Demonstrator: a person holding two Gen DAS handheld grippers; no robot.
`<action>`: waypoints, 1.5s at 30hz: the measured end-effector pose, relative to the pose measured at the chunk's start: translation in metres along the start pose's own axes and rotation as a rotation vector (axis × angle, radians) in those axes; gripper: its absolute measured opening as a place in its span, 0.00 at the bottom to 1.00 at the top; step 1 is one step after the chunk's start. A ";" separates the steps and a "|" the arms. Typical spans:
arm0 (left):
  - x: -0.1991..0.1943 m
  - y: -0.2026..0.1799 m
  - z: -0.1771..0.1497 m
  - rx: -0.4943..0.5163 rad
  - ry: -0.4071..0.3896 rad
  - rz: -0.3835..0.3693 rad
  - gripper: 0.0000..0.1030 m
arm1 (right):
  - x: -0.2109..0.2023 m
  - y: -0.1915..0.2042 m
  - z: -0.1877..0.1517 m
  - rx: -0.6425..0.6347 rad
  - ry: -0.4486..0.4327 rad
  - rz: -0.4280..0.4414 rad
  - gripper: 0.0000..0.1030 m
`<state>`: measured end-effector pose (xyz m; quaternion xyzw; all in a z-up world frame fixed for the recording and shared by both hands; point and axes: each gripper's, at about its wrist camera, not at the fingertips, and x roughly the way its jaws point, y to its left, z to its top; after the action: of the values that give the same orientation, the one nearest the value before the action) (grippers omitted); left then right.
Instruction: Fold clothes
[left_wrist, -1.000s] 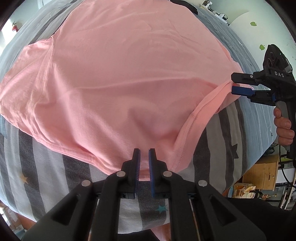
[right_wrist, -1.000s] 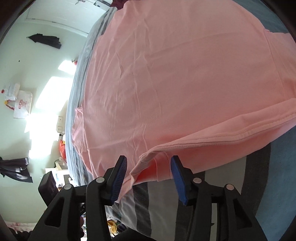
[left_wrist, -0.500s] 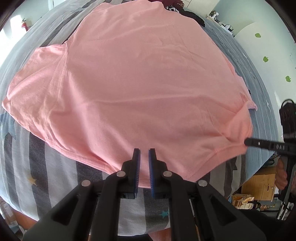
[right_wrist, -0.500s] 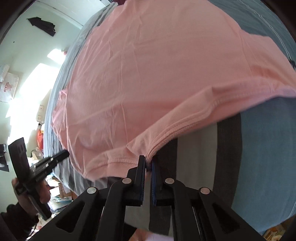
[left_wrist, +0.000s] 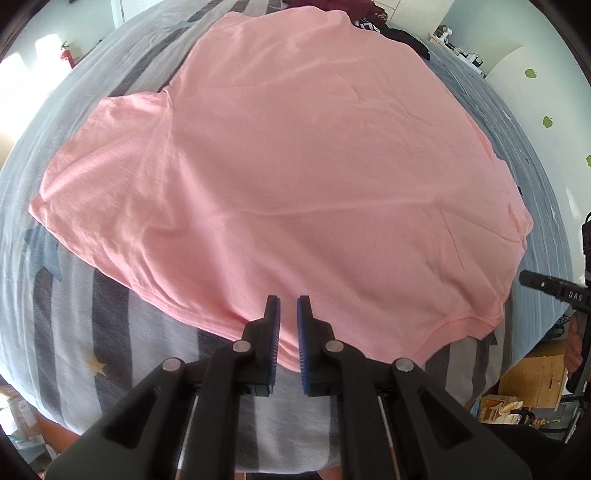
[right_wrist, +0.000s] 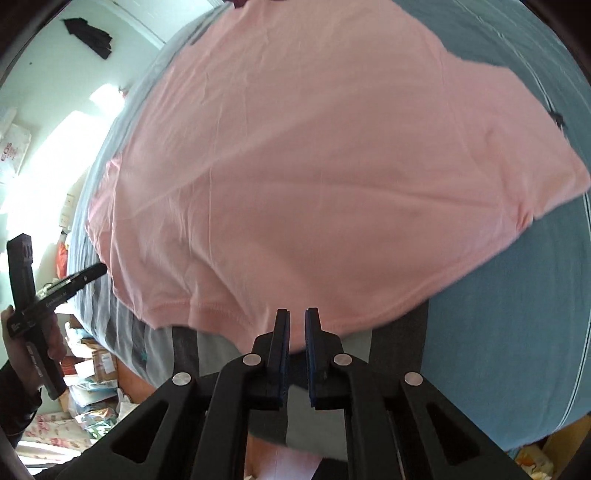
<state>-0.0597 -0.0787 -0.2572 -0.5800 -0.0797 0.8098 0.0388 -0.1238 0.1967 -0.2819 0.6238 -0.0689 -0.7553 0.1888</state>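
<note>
A pink T-shirt (left_wrist: 295, 166) lies spread flat on the striped bed cover (left_wrist: 110, 332), hem toward me. My left gripper (left_wrist: 287, 301) hovers over the near hem, shut with only a narrow slit and nothing in it. My right gripper (right_wrist: 297, 314) hangs over the hem of the pink T-shirt (right_wrist: 314, 166) near its other corner. Its jaws are opening a little, and the cloth lies below them, not pinched. Each gripper shows in the other's view: the right gripper (left_wrist: 524, 277) off the shirt's right corner, the left gripper (right_wrist: 99, 269) at the left edge in a hand.
Dark clothes (left_wrist: 388, 26) are piled at the far end of the bed. A blue part of the bed cover (right_wrist: 498, 350) lies right of the shirt. A wooden box (left_wrist: 535, 376) and bags (right_wrist: 92, 369) stand on the floor past the near bed edge.
The right gripper shut on the lifted hem corner, drew it outward, then let it go. The hem now lies flat. The left gripper stayed shut and tilted up slightly.
</note>
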 end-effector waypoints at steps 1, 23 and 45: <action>0.001 0.003 0.006 -0.004 -0.013 0.007 0.06 | 0.000 0.000 0.011 -0.008 -0.034 0.007 0.09; -0.022 0.123 0.022 -0.120 -0.063 0.191 0.06 | 0.027 0.005 0.006 -0.081 0.015 -0.117 0.11; 0.017 0.262 0.088 -0.209 -0.052 0.396 0.08 | 0.077 -0.002 0.109 0.051 -0.184 -0.240 0.18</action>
<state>-0.1407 -0.3412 -0.2911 -0.5642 -0.0485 0.8036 -0.1833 -0.2410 0.1560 -0.3299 0.5601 -0.0300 -0.8246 0.0740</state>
